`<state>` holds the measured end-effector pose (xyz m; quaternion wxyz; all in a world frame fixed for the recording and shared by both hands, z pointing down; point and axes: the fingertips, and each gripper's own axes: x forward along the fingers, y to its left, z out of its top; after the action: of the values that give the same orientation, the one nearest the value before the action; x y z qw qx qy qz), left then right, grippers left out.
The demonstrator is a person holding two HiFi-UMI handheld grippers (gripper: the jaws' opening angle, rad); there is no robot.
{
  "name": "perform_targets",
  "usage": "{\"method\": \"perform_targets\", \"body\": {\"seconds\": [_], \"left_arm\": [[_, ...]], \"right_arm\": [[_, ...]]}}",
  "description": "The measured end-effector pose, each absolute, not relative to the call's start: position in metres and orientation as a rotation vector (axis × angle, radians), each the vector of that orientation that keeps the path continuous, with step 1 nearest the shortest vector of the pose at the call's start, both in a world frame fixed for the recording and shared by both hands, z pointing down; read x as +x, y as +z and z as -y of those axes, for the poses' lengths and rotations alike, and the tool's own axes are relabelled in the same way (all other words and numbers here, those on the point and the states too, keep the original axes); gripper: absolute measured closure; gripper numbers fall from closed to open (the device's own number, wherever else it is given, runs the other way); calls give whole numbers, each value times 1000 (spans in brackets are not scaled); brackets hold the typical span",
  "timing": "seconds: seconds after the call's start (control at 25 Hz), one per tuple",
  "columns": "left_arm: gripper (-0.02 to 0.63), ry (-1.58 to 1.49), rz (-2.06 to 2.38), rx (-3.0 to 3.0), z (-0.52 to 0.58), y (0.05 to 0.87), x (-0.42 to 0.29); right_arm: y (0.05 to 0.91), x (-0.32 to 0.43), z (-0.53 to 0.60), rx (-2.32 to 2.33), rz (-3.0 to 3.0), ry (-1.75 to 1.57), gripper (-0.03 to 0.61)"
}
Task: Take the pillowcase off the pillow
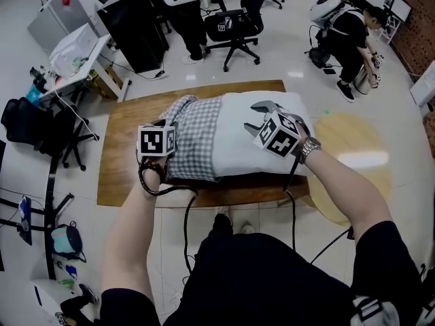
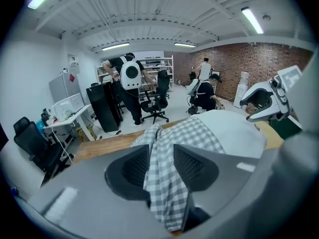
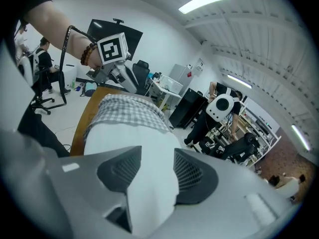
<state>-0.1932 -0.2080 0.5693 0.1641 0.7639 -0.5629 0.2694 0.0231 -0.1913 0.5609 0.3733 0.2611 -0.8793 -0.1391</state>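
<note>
A white pillow (image 1: 248, 145) lies on the wooden table (image 1: 119, 158), its left end still inside a grey-and-white checked pillowcase (image 1: 194, 138). My left gripper (image 1: 168, 123) is at the case's left end. In the left gripper view a bunched fold of the pillowcase (image 2: 162, 173) hangs loosely between the parted jaws of the left gripper (image 2: 160, 156). My right gripper (image 1: 257, 117) sits on the bare right half of the pillow. In the right gripper view the white pillow (image 3: 142, 148) fills the gap of the right gripper (image 3: 157, 166), pressed by both pads, with the pillowcase (image 3: 124, 111) beyond.
A round pale table (image 1: 360, 165) stands right of the wooden one. Black office chairs (image 1: 234, 29), a black cabinet (image 1: 139, 26) and several people stand behind. A cluttered desk (image 1: 71, 53) and a black rack (image 1: 47, 182) are at the left.
</note>
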Motion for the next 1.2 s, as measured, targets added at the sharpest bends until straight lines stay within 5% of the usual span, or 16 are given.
{"method": "perform_targets", "body": {"seconds": [1.2], "left_arm": [[347,1125,949,2340,403,566,-132]], "right_arm": [[587,-43,378,371,2249,125,262]]}}
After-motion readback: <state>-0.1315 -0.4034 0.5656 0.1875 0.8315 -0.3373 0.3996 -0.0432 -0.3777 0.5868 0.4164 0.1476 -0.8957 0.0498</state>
